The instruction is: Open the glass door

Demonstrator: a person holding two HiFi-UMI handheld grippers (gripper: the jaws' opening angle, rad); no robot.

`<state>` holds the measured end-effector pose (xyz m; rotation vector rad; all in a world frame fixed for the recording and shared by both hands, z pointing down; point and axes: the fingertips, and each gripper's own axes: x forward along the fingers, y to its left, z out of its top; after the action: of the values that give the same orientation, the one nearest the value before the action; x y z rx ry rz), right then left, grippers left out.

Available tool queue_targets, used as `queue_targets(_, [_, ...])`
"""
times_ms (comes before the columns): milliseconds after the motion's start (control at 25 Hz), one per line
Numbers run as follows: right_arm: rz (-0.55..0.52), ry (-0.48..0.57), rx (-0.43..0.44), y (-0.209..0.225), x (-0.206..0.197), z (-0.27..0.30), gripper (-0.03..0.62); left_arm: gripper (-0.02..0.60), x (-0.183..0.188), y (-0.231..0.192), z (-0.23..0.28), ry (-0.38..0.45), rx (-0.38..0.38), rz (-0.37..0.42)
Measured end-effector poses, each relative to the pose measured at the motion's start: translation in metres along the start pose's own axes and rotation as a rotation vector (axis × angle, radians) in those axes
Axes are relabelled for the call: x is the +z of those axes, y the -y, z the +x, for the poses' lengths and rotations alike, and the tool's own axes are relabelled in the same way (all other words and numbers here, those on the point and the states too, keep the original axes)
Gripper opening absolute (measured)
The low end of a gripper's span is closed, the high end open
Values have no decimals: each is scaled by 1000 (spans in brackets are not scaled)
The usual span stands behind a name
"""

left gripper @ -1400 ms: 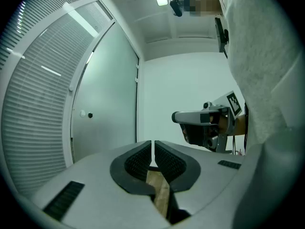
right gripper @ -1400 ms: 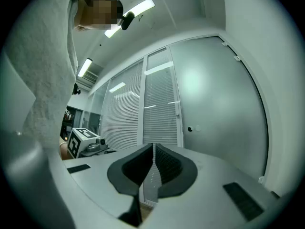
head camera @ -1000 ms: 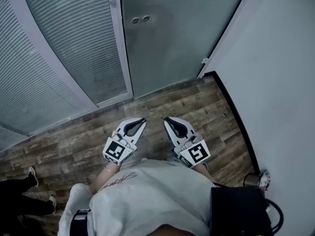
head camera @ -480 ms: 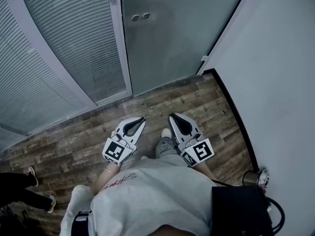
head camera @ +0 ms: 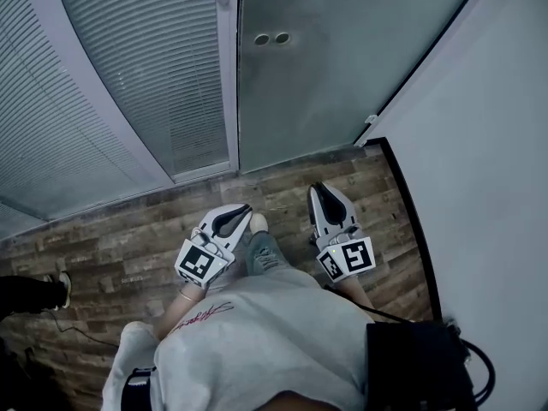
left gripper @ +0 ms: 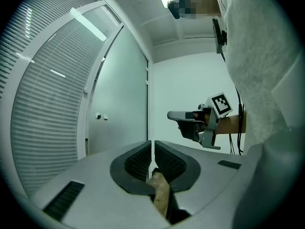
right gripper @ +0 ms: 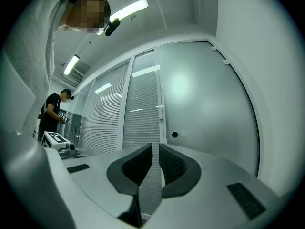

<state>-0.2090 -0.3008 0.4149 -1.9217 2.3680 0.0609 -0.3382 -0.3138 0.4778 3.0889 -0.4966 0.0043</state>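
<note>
Two hand-held grippers show low in the head view: the left hand-held gripper and the right hand-held gripper. Each carries one marker cube, two in all: the left cube and the right cube. One glass door fills the upper middle, with two round fittings, the left fitting and the right fitting. Two panels with blinds stand at upper left: the inner panel and the outer panel. The right gripper view shows two ceiling light strips, the upper strip and the lower strip, and one second person at its left edge.
</note>
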Motion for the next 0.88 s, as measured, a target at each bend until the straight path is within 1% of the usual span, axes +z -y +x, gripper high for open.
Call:
queue_targets(200, [-6, -8, -4, 31, -2, 52, 34, 35, 3, -40, 20, 5, 38, 7])
queue_targets(320, [3, 7, -20, 57, 1, 92, 34, 35, 3, -68, 38, 20, 46, 41])
queue_targets(400, [8, 16, -24, 74, 6, 123, 37, 34, 8, -86, 51, 15, 55, 35])
queue_targets(440, [6, 17, -19, 80, 8, 139, 49, 35, 11, -94, 57, 10, 63, 22])
queue_targets(480, [2, 17, -8, 85, 10, 155, 97, 35, 15, -103, 62, 8, 73, 12])
queue_targets(520, [0, 17, 5, 90, 11, 172, 121, 35, 17, -112, 67, 9, 86, 8])
queue_targets(680, [-16, 23, 38, 107, 16, 240, 121, 35, 20, -150, 83, 8, 136, 7])
queue_targets(880, [-27, -14, 21, 133, 9, 320, 141, 35, 20, -189, 98, 16, 199, 15])
